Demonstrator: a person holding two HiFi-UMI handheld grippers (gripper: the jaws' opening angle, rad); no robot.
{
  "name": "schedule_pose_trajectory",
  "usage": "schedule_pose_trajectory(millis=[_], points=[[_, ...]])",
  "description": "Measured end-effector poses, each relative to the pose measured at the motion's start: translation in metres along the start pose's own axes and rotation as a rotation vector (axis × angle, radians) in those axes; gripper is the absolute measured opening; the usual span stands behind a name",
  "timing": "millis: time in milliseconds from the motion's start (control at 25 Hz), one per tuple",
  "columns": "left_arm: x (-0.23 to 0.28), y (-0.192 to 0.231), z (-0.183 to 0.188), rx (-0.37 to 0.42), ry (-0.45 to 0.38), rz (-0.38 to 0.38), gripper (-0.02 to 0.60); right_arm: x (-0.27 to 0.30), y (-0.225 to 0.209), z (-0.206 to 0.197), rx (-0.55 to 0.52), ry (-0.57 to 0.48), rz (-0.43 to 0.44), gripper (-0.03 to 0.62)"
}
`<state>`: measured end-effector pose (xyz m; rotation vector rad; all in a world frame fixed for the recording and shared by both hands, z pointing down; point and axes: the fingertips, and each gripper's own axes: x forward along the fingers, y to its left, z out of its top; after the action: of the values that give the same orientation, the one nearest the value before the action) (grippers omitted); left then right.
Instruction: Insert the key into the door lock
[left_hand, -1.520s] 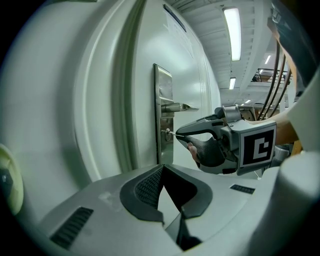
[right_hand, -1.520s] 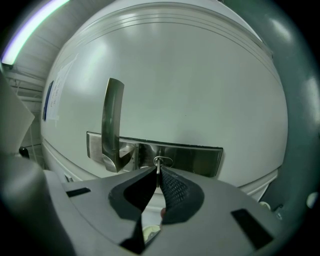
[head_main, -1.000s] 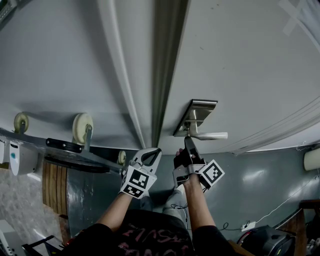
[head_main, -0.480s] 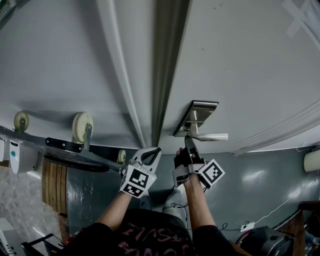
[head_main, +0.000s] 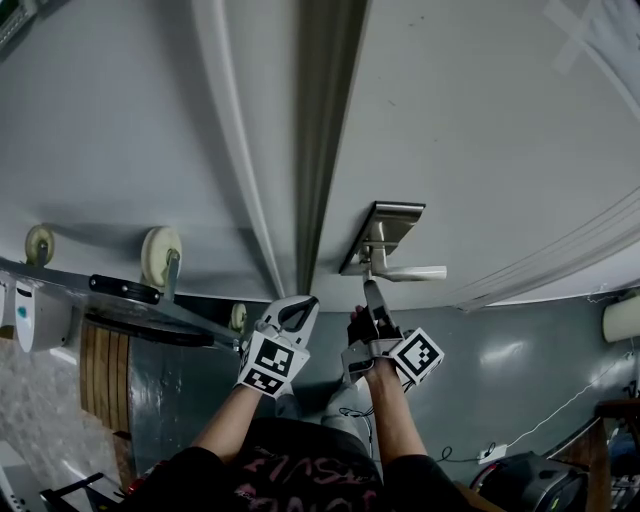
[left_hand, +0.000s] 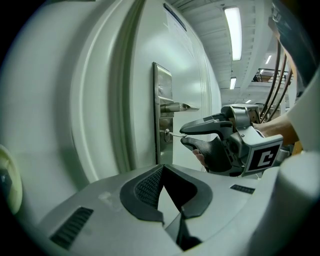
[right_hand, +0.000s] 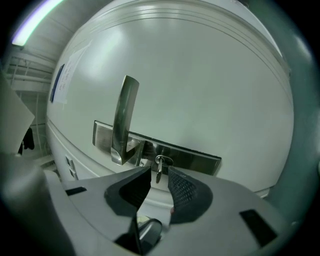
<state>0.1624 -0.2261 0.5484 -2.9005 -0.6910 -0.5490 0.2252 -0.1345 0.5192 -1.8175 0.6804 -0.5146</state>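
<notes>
Nearest the head camera is a dark shirt (head_main: 300, 478) with red print, too warped to read. Two bare forearms reach forward from it, each holding a gripper. The left gripper (head_main: 308, 303) hangs apart from the lock, to its left. Its jaws are pressed together at the tips with nothing between them. The black-and-white marker cube (head_main: 268, 364) on it carries square patterns, no letters.

The right gripper (head_main: 366, 290) points at the lock (right_hand: 162, 160). Its jaws are slightly spread, one on each side of the key (right_hand: 159, 169), with a thin gap showing on both sides. In the left gripper view the jaw tips sit right at the key's outer end, and whether they touch it I cannot tell. The key is in the keyhole, its head sticking out toward the gripper.

The lock sits in a long brushed-metal plate (right_hand: 195, 156). The lever handle (right_hand: 125, 117) is mounted on that plate, just beside the keyhole. Both are fixed to a pale door (head_main: 480, 130) near its edge, next to the frame.

Farther along the door, a paper sheet (right_hand: 61, 82) with a blue band is posted, its writing too small to read. Strips of pale tape (head_main: 585, 35) cross near the door's far corner.

Off to the left, two cream wheels (head_main: 160, 255) show above a dark bar. Long ceiling lights (left_hand: 232, 30) glow beyond the door in the left gripper view.
</notes>
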Motion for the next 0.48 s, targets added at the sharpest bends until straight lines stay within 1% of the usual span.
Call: schedule_pose_trajectory(millis=[120, 200, 360, 480], points=[[-0.001, -0.001, 0.003, -0.001, -0.002, 0.001, 0.012, -0.010, 0.000, -0.002, -0.097, 0.021, -0.028, 0.150], [-0.002, -0.002, 0.009, 0.006, -0.010, 0.001, 0.012, -0.015, 0.004, -0.002, -0.150, 0.030, -0.029, 0.149], [-0.003, -0.005, 0.016, 0.010, -0.022, -0.004, 0.012, -0.023, 0.010, 0.001, -0.195, 0.024, -0.030, 0.143], [-0.003, -0.008, 0.020, 0.009, -0.033, -0.010, 0.012, -0.029, 0.011, 0.002, -0.220, 0.025, -0.057, 0.135]])
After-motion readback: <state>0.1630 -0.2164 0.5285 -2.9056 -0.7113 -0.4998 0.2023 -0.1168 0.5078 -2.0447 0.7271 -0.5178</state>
